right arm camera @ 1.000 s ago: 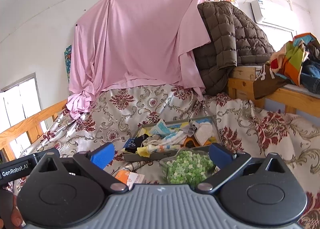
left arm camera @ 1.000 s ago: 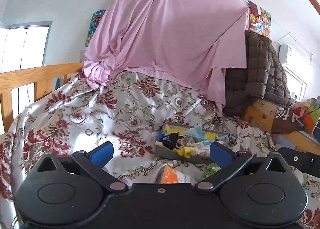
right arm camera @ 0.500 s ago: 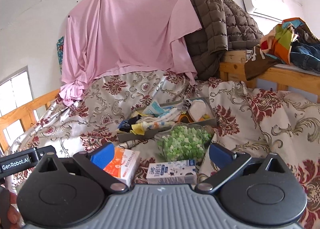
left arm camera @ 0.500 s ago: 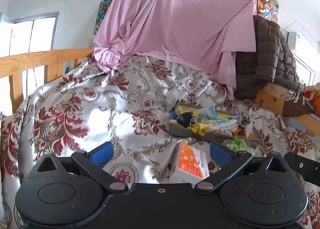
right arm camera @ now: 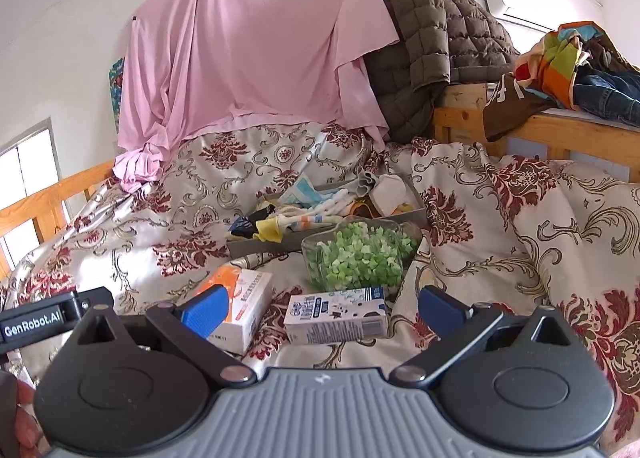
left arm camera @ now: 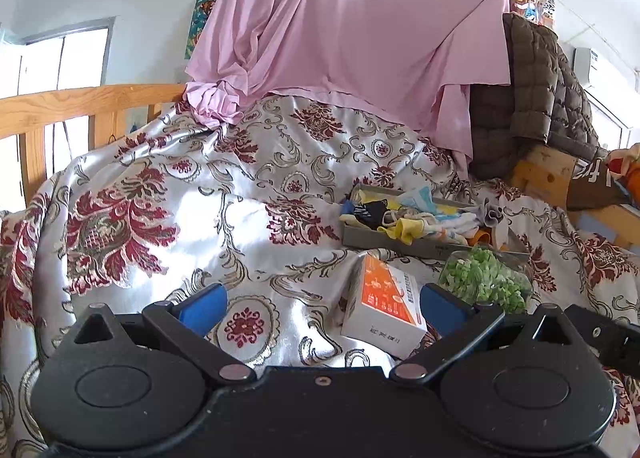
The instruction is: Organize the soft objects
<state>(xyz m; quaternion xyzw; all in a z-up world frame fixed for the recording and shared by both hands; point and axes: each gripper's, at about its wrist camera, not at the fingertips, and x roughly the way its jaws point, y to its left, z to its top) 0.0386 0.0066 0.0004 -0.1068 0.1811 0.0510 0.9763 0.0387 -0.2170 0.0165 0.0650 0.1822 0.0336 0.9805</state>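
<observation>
A grey tray (left arm camera: 384, 243) (right arm camera: 256, 248) full of socks and small cloths lies on the patterned bedspread. In front of it sits a clear bag of green pieces (left arm camera: 486, 278) (right arm camera: 360, 258), an orange and white box (left arm camera: 382, 308) (right arm camera: 244, 298) and a small white and blue carton (right arm camera: 336, 316). My left gripper (left arm camera: 322, 304) is open above the bedspread, the orange box just inside its right finger. My right gripper (right arm camera: 322, 304) is open, with the carton lying between its fingers and not touched.
A pink sheet (left arm camera: 352, 38) hangs on the back wall. A brown quilted jacket (right arm camera: 436, 38) drapes over a wooden shelf (right arm camera: 560, 126) at the right with folded clothes on it. A wooden bed rail (left arm camera: 80, 102) runs along the left. The left gripper's body (right arm camera: 44, 318) shows at left.
Both grippers have tilted downward and drawn back, bringing the orange box, the carton and more bedspread into view. Both stay open.
</observation>
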